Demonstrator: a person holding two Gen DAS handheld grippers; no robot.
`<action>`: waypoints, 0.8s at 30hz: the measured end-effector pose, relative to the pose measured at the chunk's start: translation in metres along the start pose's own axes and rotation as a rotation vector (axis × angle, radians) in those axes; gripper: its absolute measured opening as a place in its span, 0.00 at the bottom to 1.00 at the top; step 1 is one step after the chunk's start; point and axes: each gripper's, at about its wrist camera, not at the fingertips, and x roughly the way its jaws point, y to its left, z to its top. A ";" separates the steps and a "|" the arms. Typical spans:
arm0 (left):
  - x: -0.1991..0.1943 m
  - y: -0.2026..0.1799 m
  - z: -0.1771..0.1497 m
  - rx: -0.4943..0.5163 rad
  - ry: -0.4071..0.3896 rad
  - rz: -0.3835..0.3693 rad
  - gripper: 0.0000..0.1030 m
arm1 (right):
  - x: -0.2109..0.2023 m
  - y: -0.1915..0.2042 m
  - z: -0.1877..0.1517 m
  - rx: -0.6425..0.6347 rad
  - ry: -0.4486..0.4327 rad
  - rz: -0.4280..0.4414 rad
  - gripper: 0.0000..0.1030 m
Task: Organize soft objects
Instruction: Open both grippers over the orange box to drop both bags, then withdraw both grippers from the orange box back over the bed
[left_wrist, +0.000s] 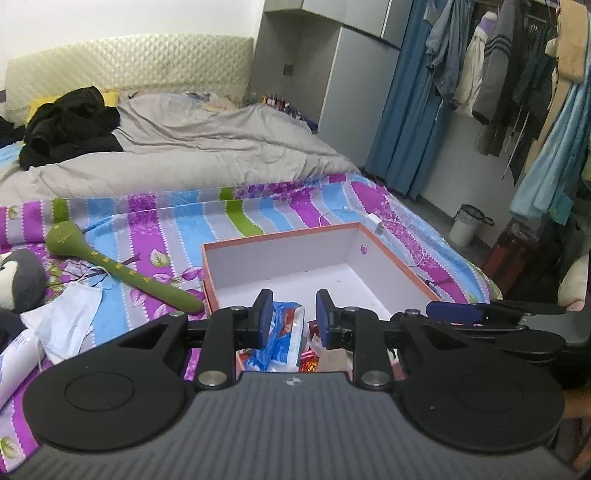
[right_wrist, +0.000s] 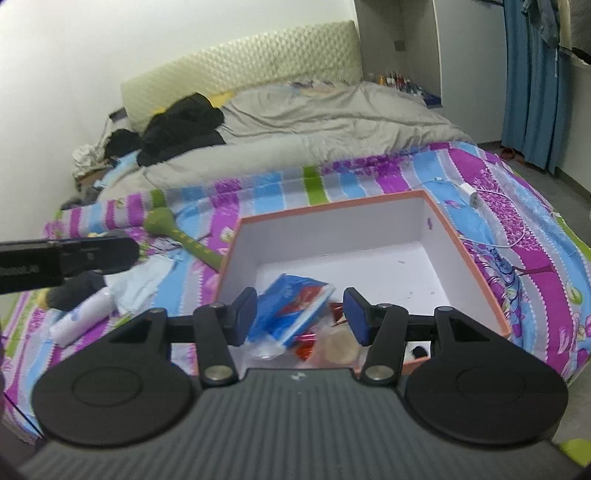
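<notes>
Orange-rimmed box (right_wrist: 476, 266) near bed's foot edge: my left claw (left_wrist: 291, 319) and right claw (right_wrist: 300, 315) gape empty; crowded near corner may spill the blue tissue pack (right_wrist: 291, 306).

We see a white box (right_wrist: 369, 236) rimmed orange, a purple-blue-green striped sheet (left_wrist: 258, 214), and a green mallet (left_wrist: 122, 273).

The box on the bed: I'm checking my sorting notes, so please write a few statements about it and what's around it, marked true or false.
1. The box has an orange rim. True.
2. The blue tissue pack lies on the bedsheet outside the box. False: it lies inside the box.
3. The green stick lies outside the box. True.
4. The box has a lid on. False: it is open-topped.
5. A face mask lies on the sheet. True.
</notes>
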 end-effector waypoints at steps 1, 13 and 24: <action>-0.007 0.001 -0.004 -0.008 -0.002 0.000 0.28 | -0.006 0.004 -0.003 -0.001 -0.009 0.006 0.53; -0.096 0.021 -0.069 -0.050 -0.066 0.069 0.28 | -0.051 0.053 -0.058 -0.032 -0.060 0.054 0.53; -0.145 0.042 -0.116 -0.110 -0.097 0.148 0.29 | -0.060 0.100 -0.098 -0.063 -0.055 0.158 0.53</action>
